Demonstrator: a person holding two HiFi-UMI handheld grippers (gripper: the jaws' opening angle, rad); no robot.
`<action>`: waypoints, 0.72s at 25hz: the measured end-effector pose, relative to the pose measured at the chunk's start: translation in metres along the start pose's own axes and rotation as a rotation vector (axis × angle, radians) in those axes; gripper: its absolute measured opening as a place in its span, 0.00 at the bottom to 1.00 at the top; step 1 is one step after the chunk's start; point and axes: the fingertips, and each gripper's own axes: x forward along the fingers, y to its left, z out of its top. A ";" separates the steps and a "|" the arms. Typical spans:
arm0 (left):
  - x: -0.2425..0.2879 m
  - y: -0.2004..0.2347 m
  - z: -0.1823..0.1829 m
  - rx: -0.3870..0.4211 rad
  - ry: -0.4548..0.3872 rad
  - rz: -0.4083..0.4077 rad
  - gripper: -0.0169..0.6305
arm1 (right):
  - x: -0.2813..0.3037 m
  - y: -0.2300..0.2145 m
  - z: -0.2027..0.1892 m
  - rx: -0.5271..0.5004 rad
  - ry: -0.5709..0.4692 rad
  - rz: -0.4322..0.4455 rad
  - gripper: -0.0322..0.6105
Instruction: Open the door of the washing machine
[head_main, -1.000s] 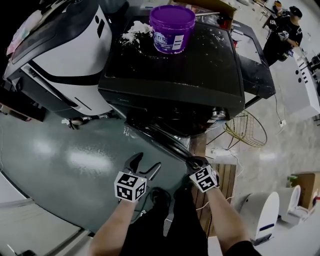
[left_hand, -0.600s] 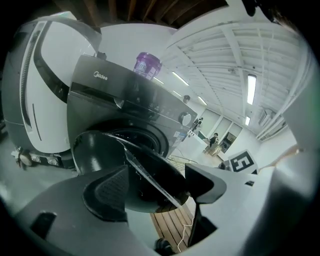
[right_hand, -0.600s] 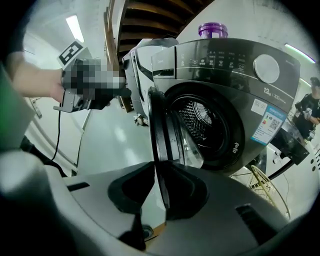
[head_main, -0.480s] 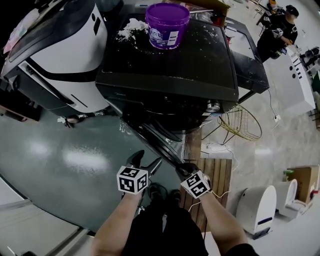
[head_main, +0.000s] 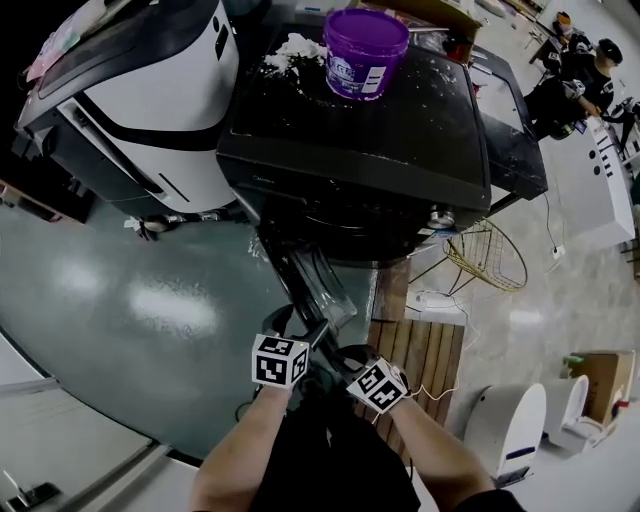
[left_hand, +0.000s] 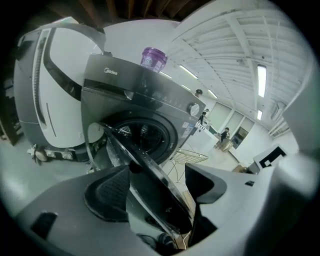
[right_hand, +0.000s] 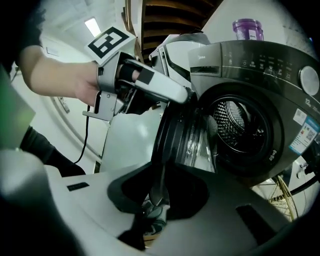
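Observation:
The dark front-loading washing machine (head_main: 350, 150) carries a purple bucket (head_main: 366, 52) on its top. Its round glass door (head_main: 318, 285) stands swung wide out toward me, leaving the drum (right_hand: 237, 125) exposed. My right gripper (head_main: 345, 355) is shut on the door's outer rim (right_hand: 159, 150), which runs down between its jaws (right_hand: 157, 200). My left gripper (head_main: 305, 328) is open just left of it. The door's edge (left_hand: 150, 170) passes between its spread jaws, and the pads do not press on it. One left fingertip (right_hand: 185, 95) reaches the rim's top.
A white and black appliance (head_main: 140, 90) stands left of the washer. A wire basket (head_main: 487, 255) and wooden slats (head_main: 420, 350) lie to the right, with a white unit (head_main: 510, 420) beyond. People (head_main: 590, 70) stand far back right. The glossy green floor (head_main: 130, 300) spreads to the left.
The door has swung further out from the washer. My right gripper came leftward and closer to me with its rim. The left gripper shifted slightly right, up to the door's edge.

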 end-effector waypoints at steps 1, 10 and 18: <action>-0.002 0.005 -0.003 -0.006 0.004 0.018 0.58 | -0.002 0.001 0.003 -0.006 -0.001 0.010 0.18; -0.037 0.053 -0.039 -0.016 0.073 0.101 0.42 | -0.036 -0.040 0.021 -0.036 -0.025 -0.056 0.18; -0.086 0.103 -0.055 0.020 0.131 0.199 0.36 | -0.047 -0.040 0.068 -0.017 -0.087 -0.050 0.17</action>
